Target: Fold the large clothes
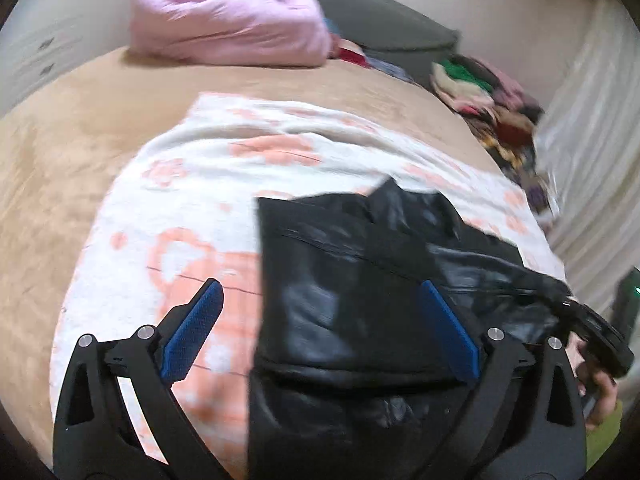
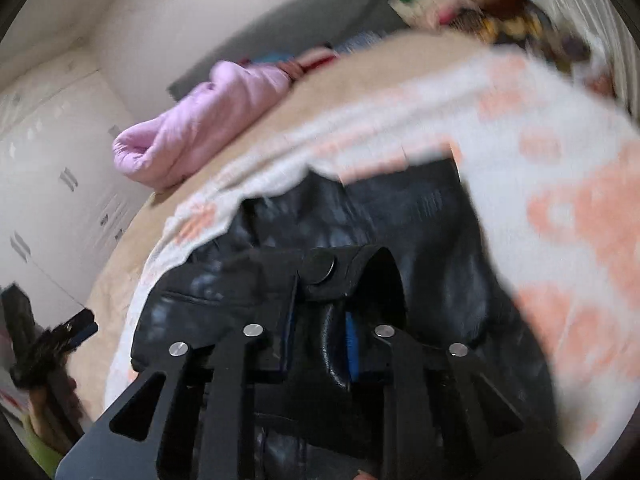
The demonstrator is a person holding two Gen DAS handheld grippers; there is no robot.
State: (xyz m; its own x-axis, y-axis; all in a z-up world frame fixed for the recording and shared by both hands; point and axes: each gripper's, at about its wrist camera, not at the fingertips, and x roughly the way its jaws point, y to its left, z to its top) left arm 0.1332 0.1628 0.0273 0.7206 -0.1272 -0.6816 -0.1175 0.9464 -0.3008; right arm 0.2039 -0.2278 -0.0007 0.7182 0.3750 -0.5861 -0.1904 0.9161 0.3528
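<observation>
A black leather jacket (image 1: 360, 280) lies partly folded on a white blanket with pink patterns (image 1: 192, 184). My left gripper (image 1: 320, 286) hovers open above the jacket's left edge, its blue pads (image 1: 196, 332) wide apart with nothing pinched. In the right wrist view my right gripper (image 2: 320, 320) is shut on a fold of the jacket (image 2: 400, 216) near a snap button (image 2: 320, 266). The right gripper (image 1: 596, 336), held by a hand, also shows at the right edge of the left wrist view. The left gripper (image 2: 78, 326) appears at the left edge of the right wrist view.
The blanket covers a tan bed (image 1: 60, 152). A rolled pink duvet (image 1: 232, 24) lies at the far end by a grey headboard (image 1: 380, 12). A heap of mixed clothes (image 1: 492, 108) sits at the far right beside a white curtain (image 1: 592, 128). White cupboards (image 2: 52, 152) stand left.
</observation>
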